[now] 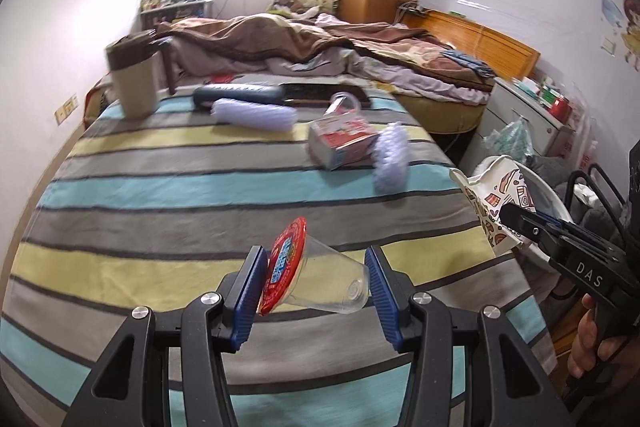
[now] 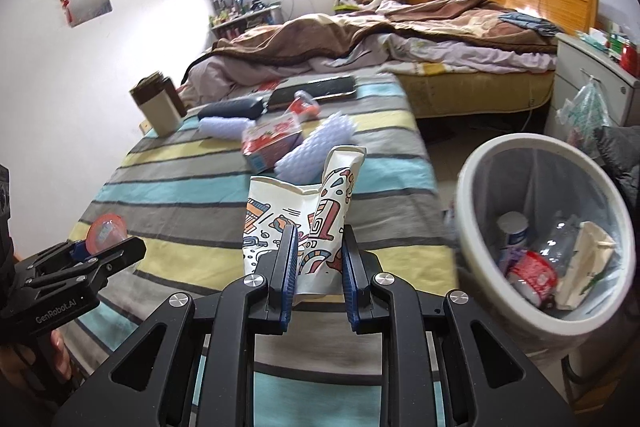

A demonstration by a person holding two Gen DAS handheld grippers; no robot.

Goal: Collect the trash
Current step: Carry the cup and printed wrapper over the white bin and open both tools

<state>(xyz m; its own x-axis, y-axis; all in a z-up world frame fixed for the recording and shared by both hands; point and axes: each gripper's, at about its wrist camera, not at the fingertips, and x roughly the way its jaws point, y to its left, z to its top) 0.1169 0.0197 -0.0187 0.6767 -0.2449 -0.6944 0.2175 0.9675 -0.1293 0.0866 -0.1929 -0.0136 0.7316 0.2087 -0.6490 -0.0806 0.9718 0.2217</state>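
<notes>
My left gripper [image 1: 316, 277] is shut on a clear plastic cup [image 1: 324, 279] with a red foil lid, held sideways just above the striped bedspread [image 1: 160, 187]. It also shows in the right wrist view [image 2: 106, 231]. My right gripper [image 2: 318, 259] is shut on a crushed patterned paper cup [image 2: 304, 211], held upright over the bed's near edge; that cup also shows in the left wrist view [image 1: 496, 195]. A white trash bin [image 2: 480, 163] with a liner stands on the floor to the right, holding several pieces of trash.
On the bedspread lie a red-and-white carton [image 1: 340, 143], two white foam rolls [image 1: 252, 113], a clear cup [image 1: 344, 103], a dark case [image 1: 236, 93], a tan box [image 1: 134, 83] and a tablet [image 2: 316, 87]. A second unmade bed [image 1: 320, 43] and a nightstand [image 2: 592, 79] stand beyond.
</notes>
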